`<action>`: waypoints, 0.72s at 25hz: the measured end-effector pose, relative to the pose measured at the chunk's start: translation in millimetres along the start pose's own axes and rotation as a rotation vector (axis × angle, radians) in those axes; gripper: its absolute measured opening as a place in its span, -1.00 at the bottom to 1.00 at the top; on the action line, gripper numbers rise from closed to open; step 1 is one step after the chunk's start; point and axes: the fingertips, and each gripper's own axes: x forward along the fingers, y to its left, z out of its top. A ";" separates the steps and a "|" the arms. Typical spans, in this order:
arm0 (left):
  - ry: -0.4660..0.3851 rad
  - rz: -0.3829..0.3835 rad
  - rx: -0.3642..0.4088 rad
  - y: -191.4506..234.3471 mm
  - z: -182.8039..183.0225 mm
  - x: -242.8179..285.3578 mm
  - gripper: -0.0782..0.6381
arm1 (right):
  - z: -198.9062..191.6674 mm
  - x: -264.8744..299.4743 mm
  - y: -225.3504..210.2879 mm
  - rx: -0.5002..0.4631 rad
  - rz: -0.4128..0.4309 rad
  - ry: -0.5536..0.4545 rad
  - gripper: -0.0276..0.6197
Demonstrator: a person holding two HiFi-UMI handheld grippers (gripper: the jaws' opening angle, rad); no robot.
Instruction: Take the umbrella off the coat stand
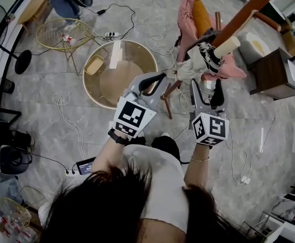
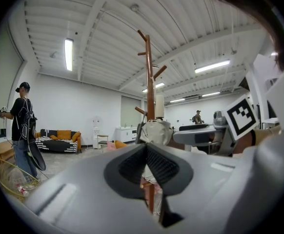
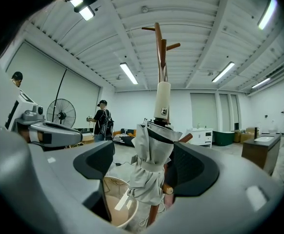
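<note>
- Right hand-held gripper (image 3: 148,165) — jaws apart, flanking the folded umbrella (image 3: 156,135) hung on the coat stand (image 3: 158,48), likely poised to clamp.
- Left hand-held gripper (image 2: 146,152) — jaws together, empty, idle alongside.

We are looking at pale beige set against red-brown wood.
We are seeing the folded pale-beige fabric umbrella (image 3: 149,179) showing a cream handle and a black band, the red-brown wooden coat stand (image 3: 158,48) carrying a pink cloth (image 1: 187,27), and the grey left gripper (image 1: 156,81) and grey right gripper (image 1: 206,87) bearing black-and-white square-patterned cubes (image 1: 134,117) above the grey marbled floor (image 1: 269,135).
</note>
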 end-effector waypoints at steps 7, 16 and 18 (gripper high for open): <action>0.005 -0.019 -0.005 -0.5 -4.0 11.6 -0.62 | 0.8 23.7 -17.2 0.027 -0.037 -0.016 0.27; 0.031 -0.001 -0.019 11.5 -17.3 6.0 -0.62 | -12.8 52.8 -18.4 0.054 -0.069 -0.006 0.34; 0.039 0.003 -0.023 12.6 -20.0 5.9 -0.62 | -12.3 59.1 -23.5 0.053 -0.084 -0.006 0.35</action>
